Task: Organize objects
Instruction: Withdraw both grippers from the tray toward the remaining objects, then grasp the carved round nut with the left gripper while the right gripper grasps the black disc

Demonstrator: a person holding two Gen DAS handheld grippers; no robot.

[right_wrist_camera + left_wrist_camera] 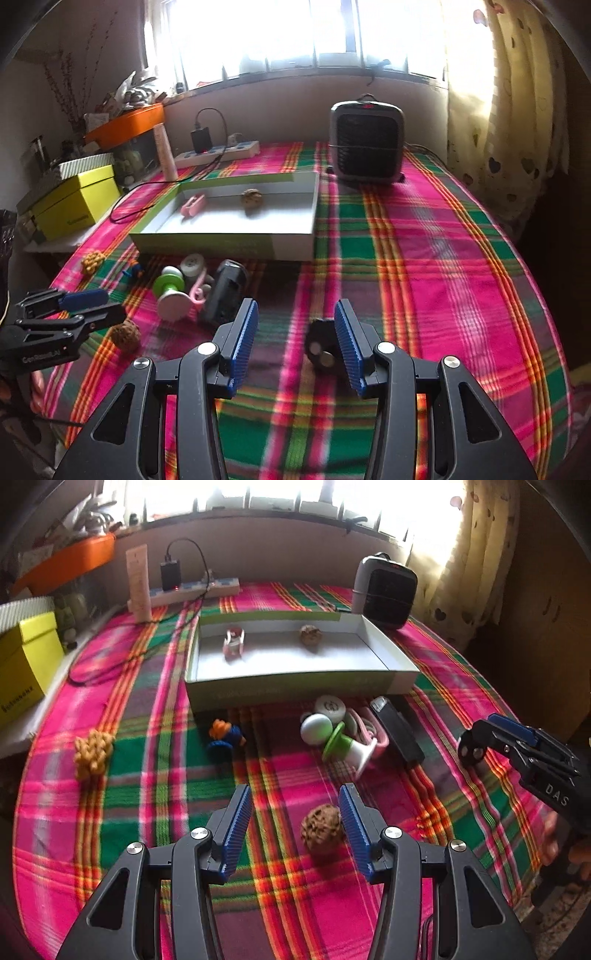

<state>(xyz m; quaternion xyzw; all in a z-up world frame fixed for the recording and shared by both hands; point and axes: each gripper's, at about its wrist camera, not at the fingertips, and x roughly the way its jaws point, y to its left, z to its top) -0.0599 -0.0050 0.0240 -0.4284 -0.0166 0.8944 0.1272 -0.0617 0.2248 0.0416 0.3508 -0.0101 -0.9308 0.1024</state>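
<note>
Left tool (293, 827) spread over a brown nut (320, 829) on the desk (147, 775); right tool (295, 343) spread, black part (320, 350) beside its right pad. Box (295, 688) holds 2 things.

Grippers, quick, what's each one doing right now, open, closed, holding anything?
Left gripper: open, holding nothing; a brown walnut-like ball lies between its fingers.
Right gripper: open, holding nothing; a small black part lies beside one finger.

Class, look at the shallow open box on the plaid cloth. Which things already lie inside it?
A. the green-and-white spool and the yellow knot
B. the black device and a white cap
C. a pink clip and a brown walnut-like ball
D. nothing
C: the box holds only the pink clip and one brown ball.
</note>
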